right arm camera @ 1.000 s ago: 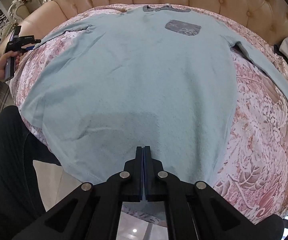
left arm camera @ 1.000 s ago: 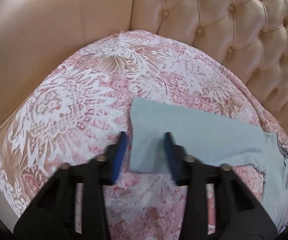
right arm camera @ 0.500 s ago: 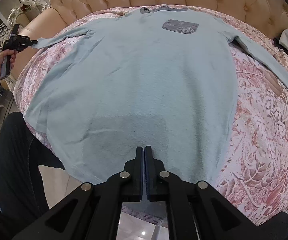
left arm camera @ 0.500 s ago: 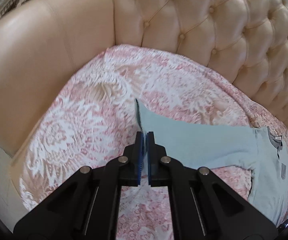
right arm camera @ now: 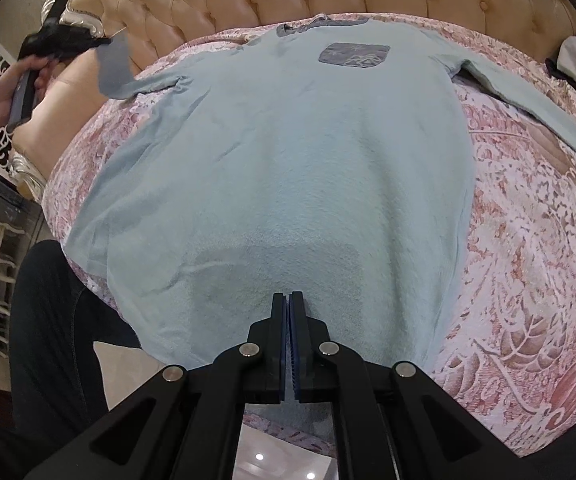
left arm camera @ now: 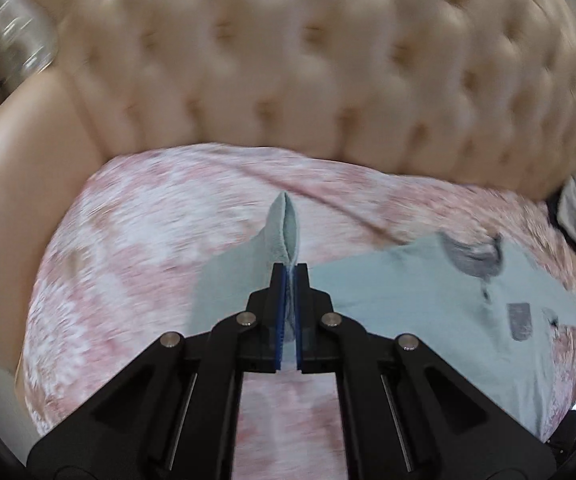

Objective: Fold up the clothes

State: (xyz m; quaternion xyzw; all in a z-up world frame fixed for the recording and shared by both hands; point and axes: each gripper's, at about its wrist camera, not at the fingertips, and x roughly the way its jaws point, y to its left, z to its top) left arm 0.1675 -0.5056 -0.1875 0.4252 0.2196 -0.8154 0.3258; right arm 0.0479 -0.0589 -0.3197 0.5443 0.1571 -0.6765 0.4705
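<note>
The left gripper (left arm camera: 289, 270) is pinching the cuff (left arm camera: 283, 224) and lifting it off the cover (right arm camera: 528, 240) while the shirt (right arm camera: 288, 160) is lying flat, the right gripper (right arm camera: 289, 300) closed, seemingly empty, above the hem, so the sleeve likely needs carrying across the chest.

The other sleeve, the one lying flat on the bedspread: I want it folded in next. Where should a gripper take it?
Best guess: grip the free sleeve near its cuff end, coming in low from the outer side. It lies straight and flat away from the shirt, so its thin edge can be pinched there.
</note>
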